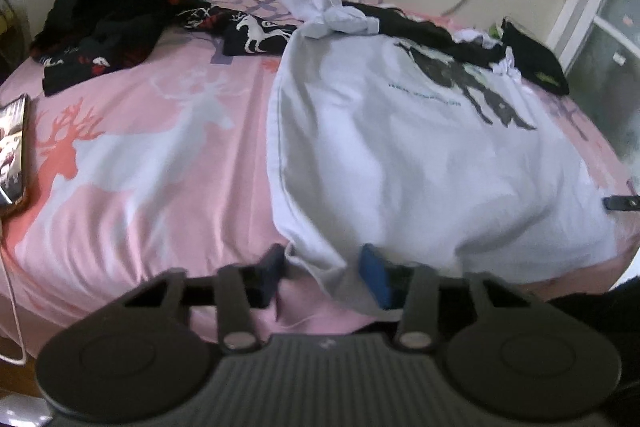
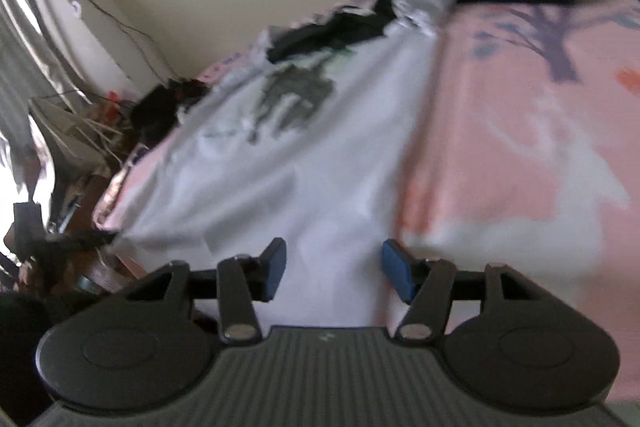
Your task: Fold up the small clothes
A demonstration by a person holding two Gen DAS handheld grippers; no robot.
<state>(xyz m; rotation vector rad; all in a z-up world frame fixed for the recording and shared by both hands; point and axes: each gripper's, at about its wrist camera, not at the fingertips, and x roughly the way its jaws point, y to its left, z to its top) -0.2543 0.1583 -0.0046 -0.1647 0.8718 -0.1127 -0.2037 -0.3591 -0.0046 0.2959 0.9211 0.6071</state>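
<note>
Left wrist view shows a white T-shirt (image 1: pixel 400 147) that lies spread on the pink bed sheet (image 1: pixel 140 163), with its dark print toward the far side and its hem toward the camera. The left gripper (image 1: pixel 322 273) stands at the near left corner of the hem. Its fingers are apart, and a fold of the white cloth lies between them, but they do not press it yet, so I judge it as released.

In the right wrist view, the right gripper (image 2: pixel 333 273) hovers over the near part of the same T-shirt (image 2: pixel 280 167), also with its fingers spread and holding nothing. This picture is blurred, so I cannot tell if the pads touch the cloth.

The step in hand seems to be taking the hem at two corners. To do it well, each gripper should close on both layers of cloth and not on the sheet under it, and the two should lift together so the shirt does not twist.

For room: a black garment (image 1: pixel 420 27) and a crumpled white cloth (image 1: pixel 332 15) lie over the collar end, so a fold toward the far side may land on them. A dark patterned garment (image 1: pixel 120 19) and a phone (image 1: pixel 14 151) lie to the left, well apart. The near bed edge is just beside both grippers, and the shirt's right side reaches close to the bed's side edge.
</note>
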